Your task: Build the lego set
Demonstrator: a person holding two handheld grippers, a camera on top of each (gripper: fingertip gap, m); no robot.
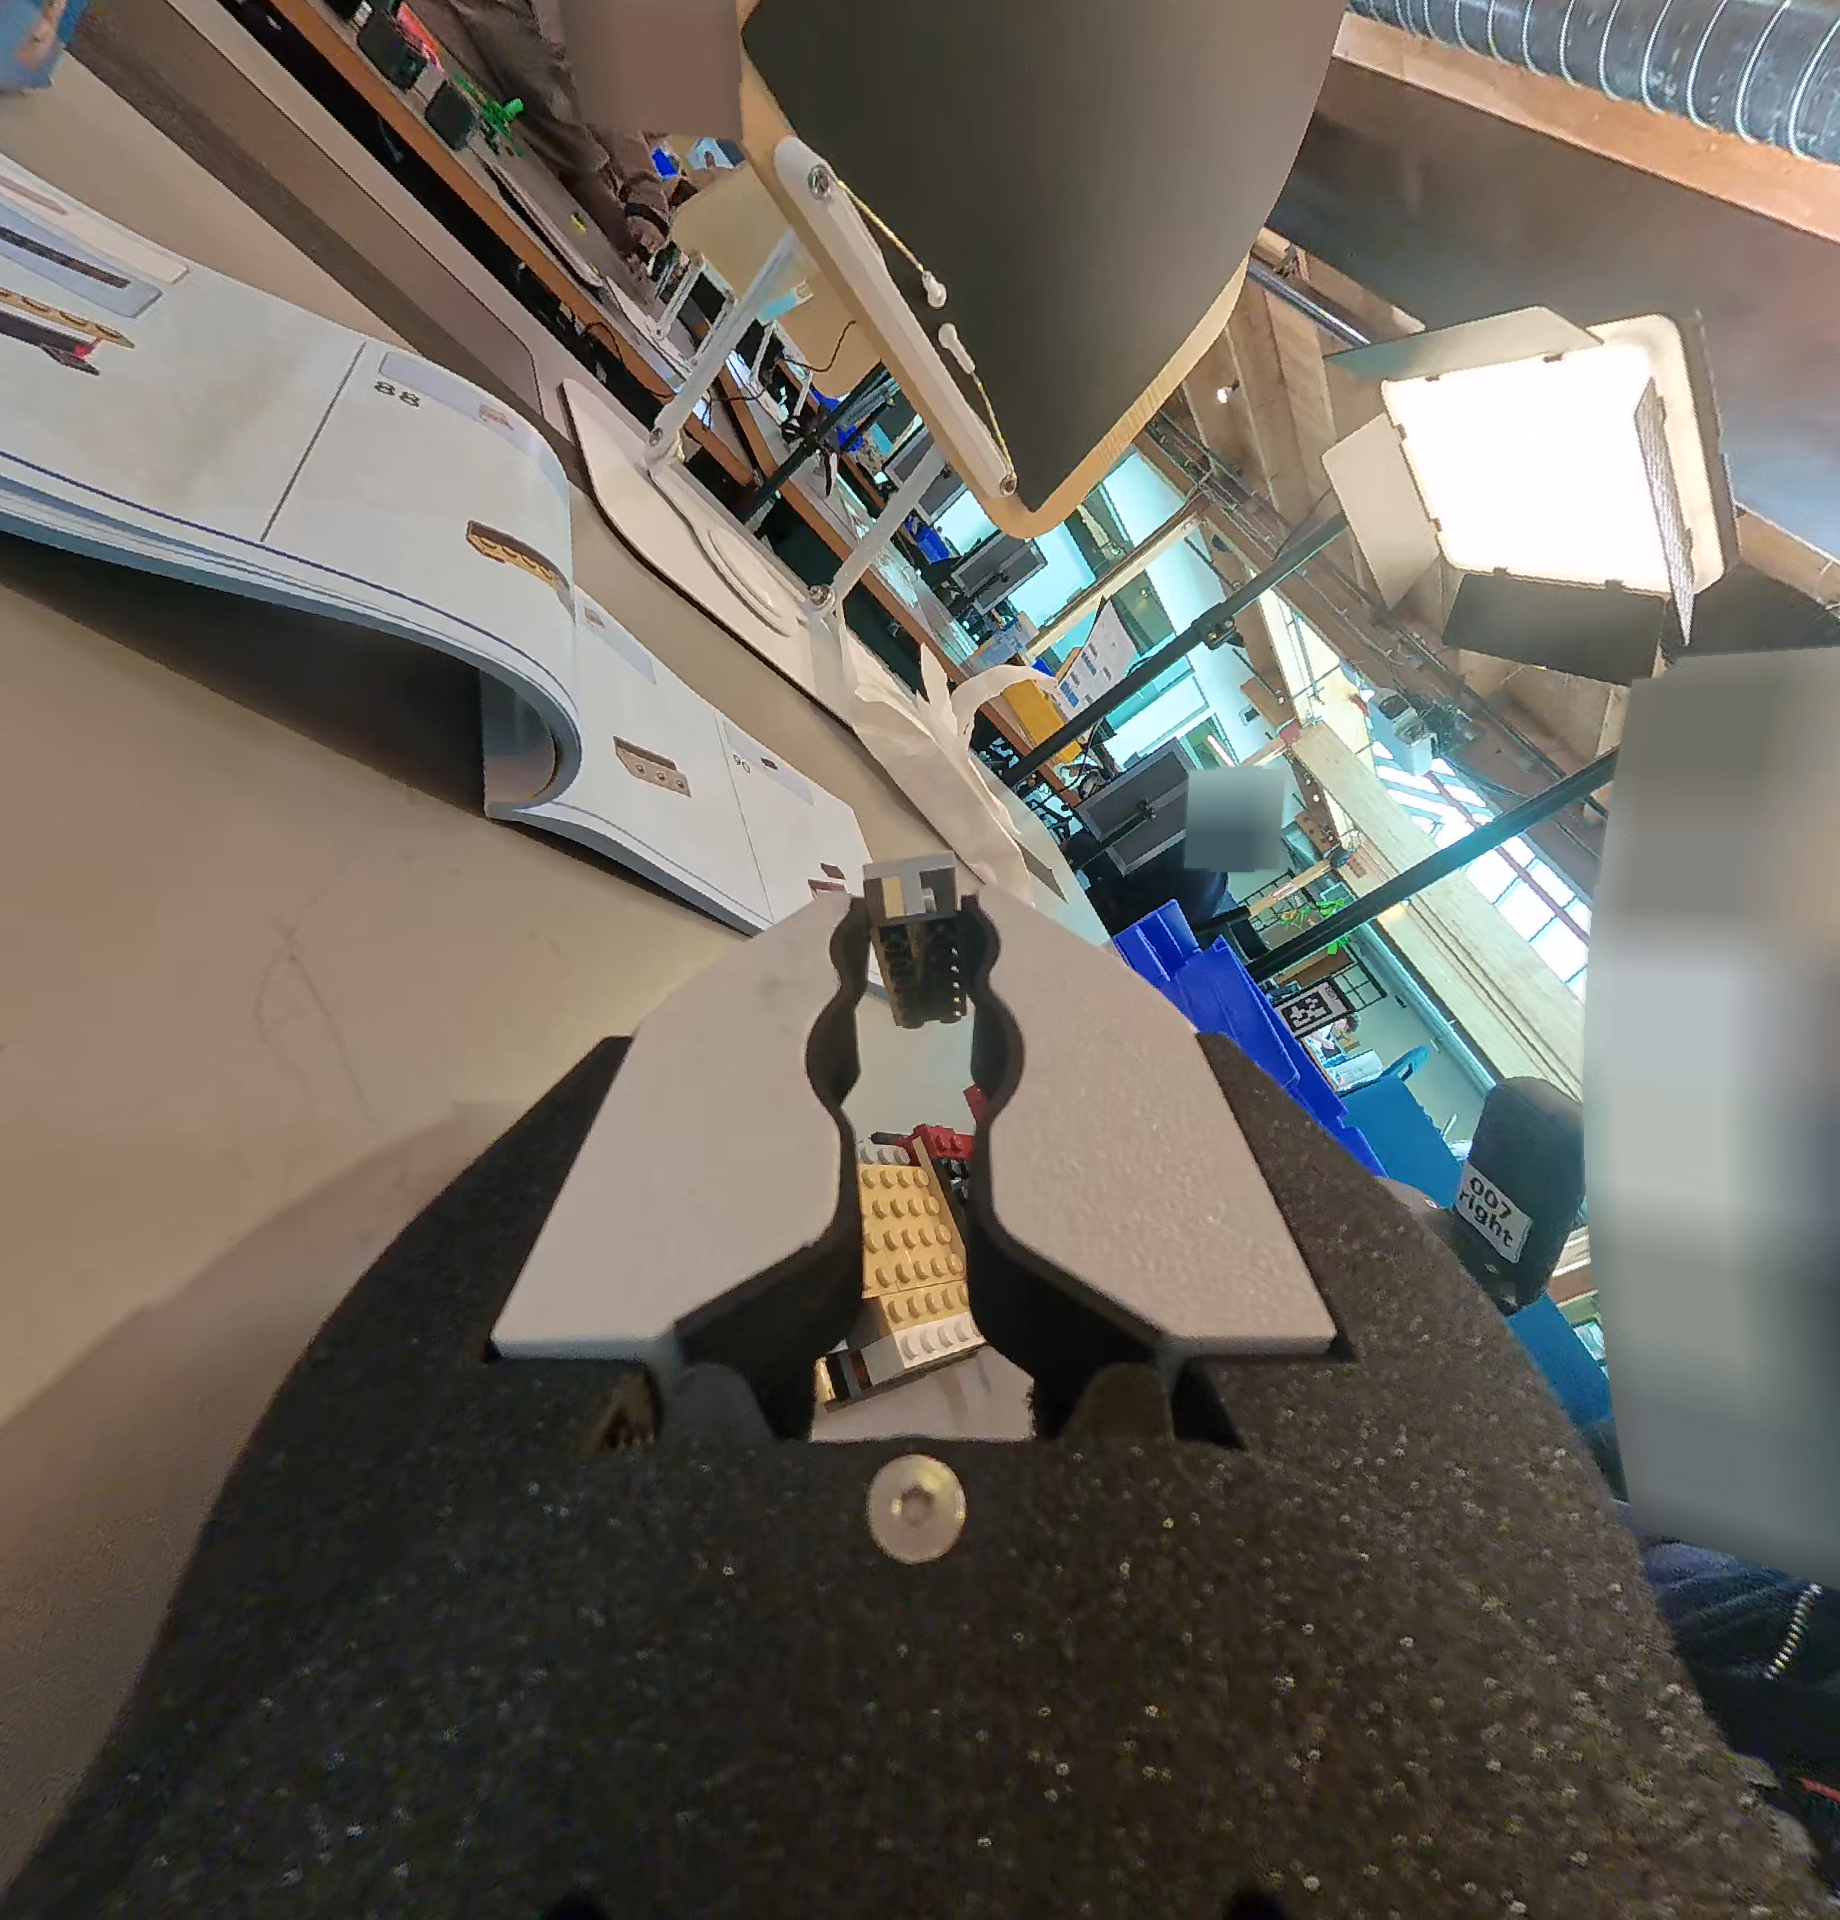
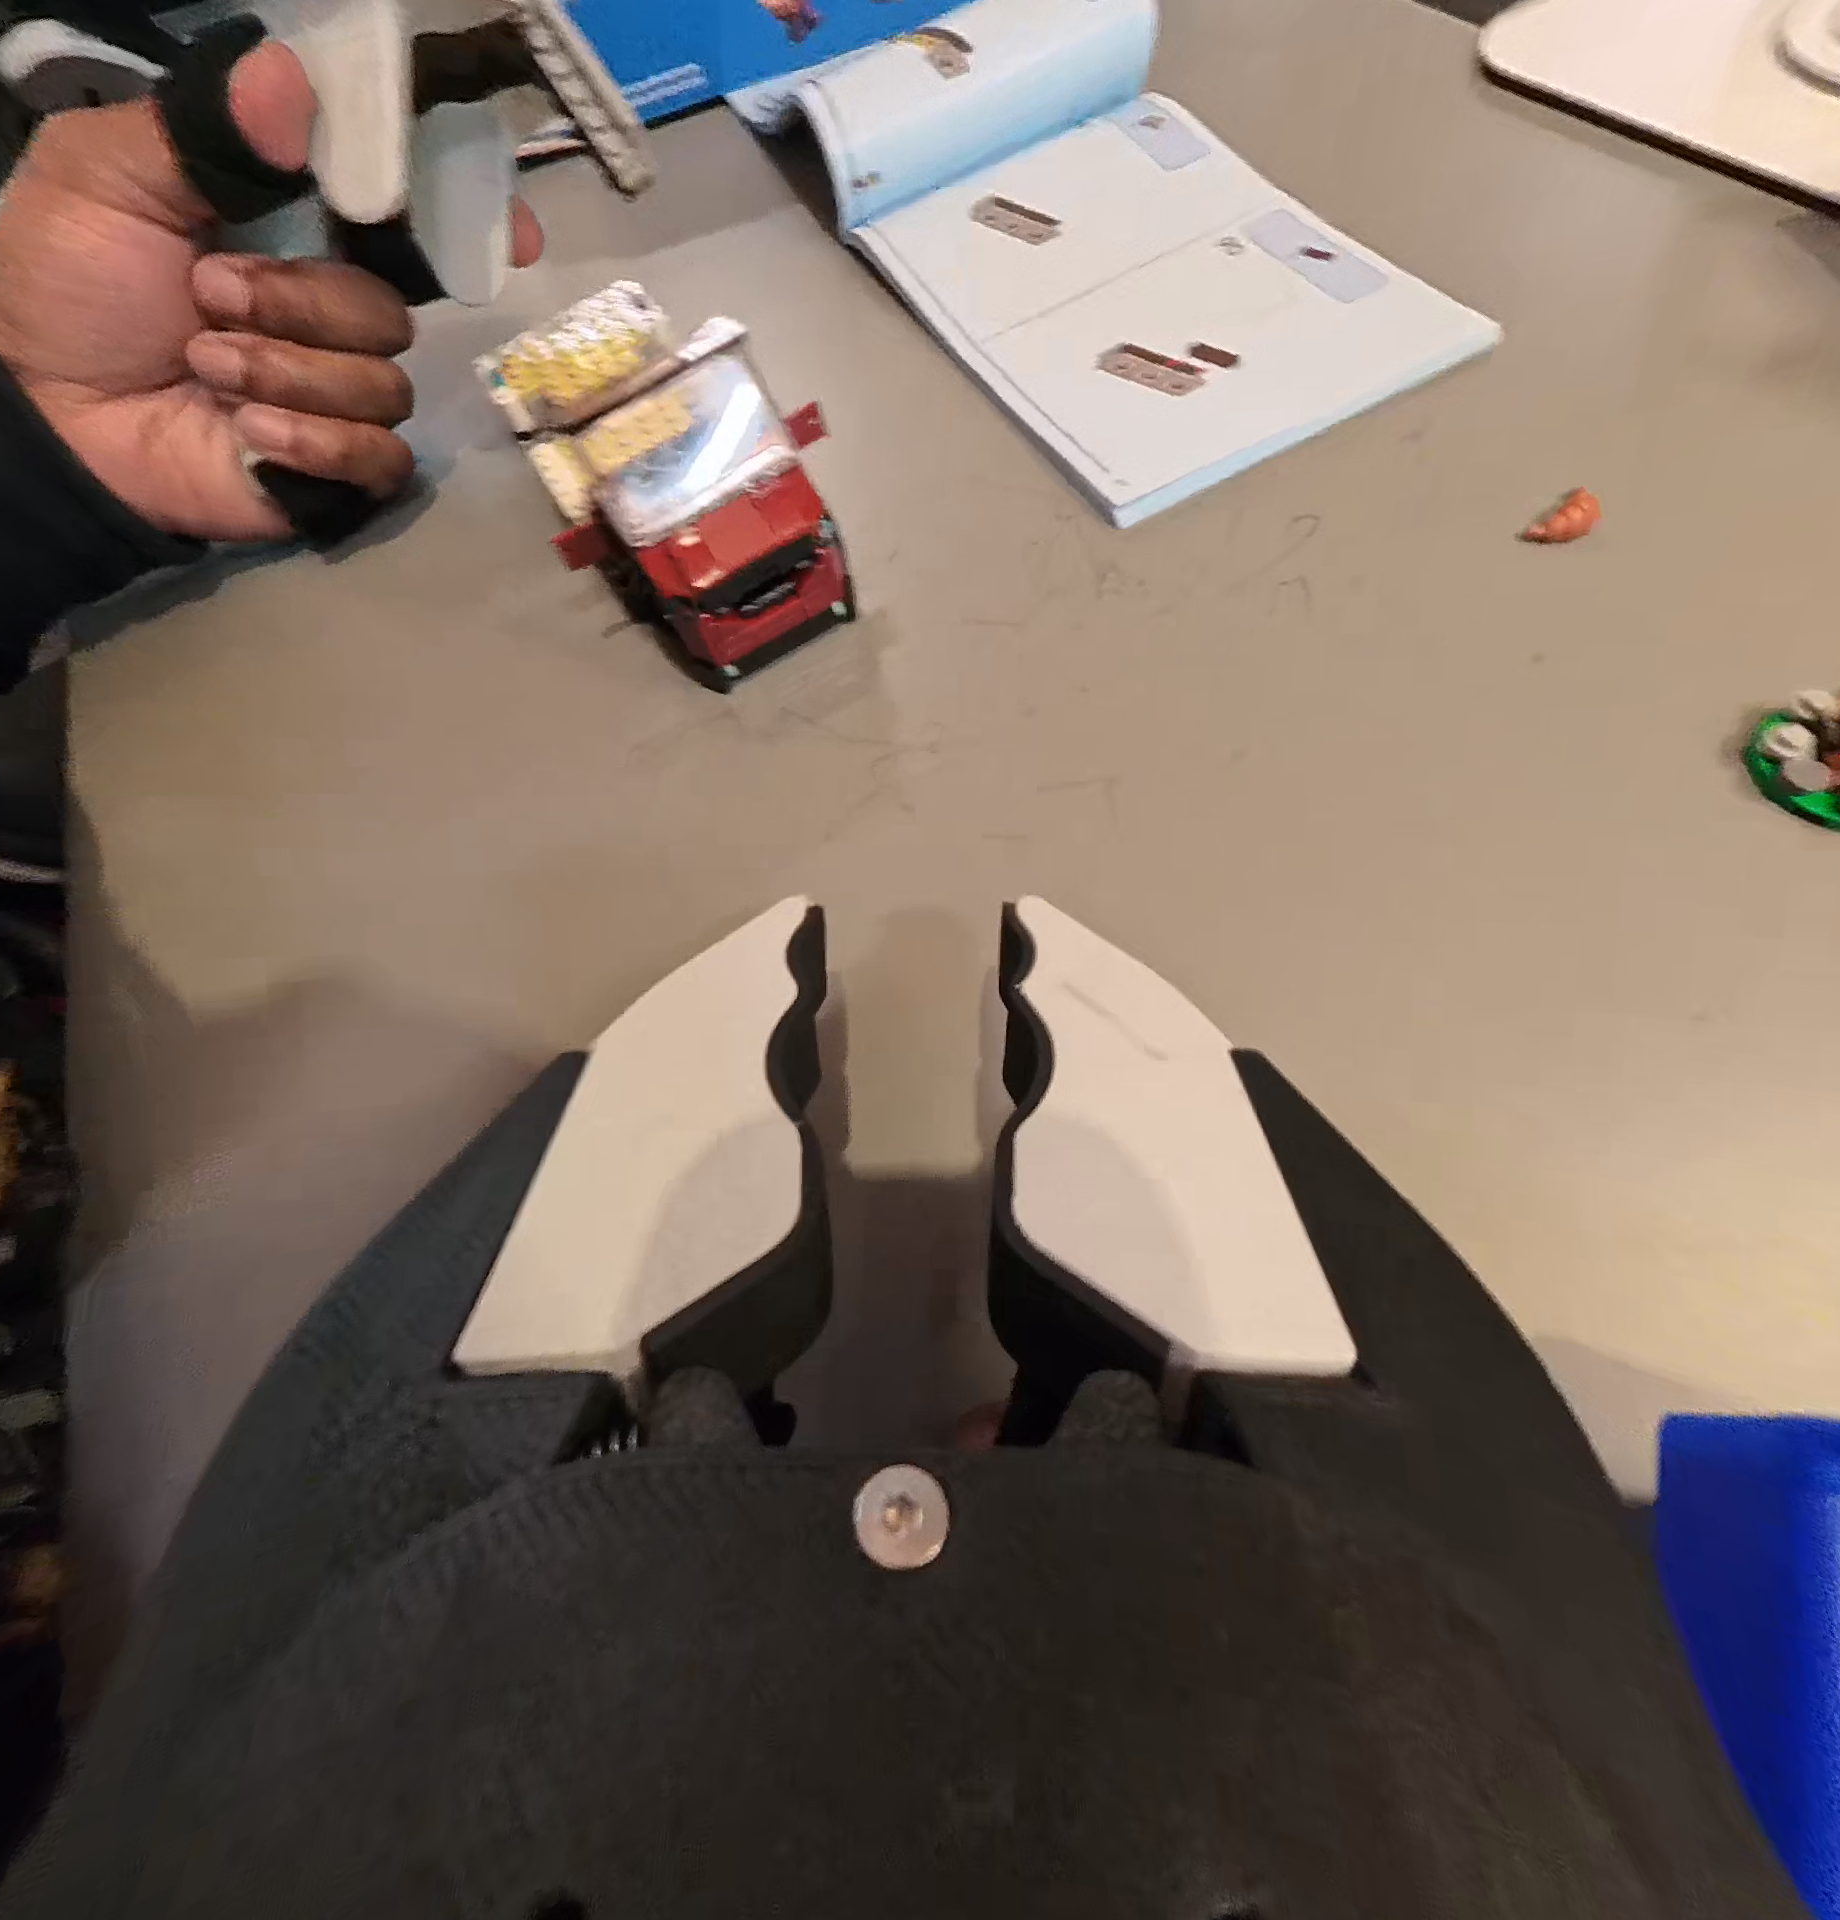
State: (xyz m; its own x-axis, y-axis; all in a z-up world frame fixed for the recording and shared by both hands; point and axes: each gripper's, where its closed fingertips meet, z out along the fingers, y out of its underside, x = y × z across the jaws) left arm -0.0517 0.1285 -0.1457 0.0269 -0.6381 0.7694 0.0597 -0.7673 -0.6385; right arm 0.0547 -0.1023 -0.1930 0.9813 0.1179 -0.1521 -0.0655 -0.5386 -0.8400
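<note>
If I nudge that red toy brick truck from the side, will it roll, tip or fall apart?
The toy brick truck looks tall and top-heavy, so it may tip. Its wheels are hidden, so rolling is uncertain. Thin red side plates stick out and would probably pop off first.

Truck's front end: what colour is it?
Red, with a black grille; the truck shows best in the right wrist view.

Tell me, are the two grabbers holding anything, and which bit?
The left gripper pinches a small brick piece by its sides, near the grey end. The right gripper holds nothing.
</note>
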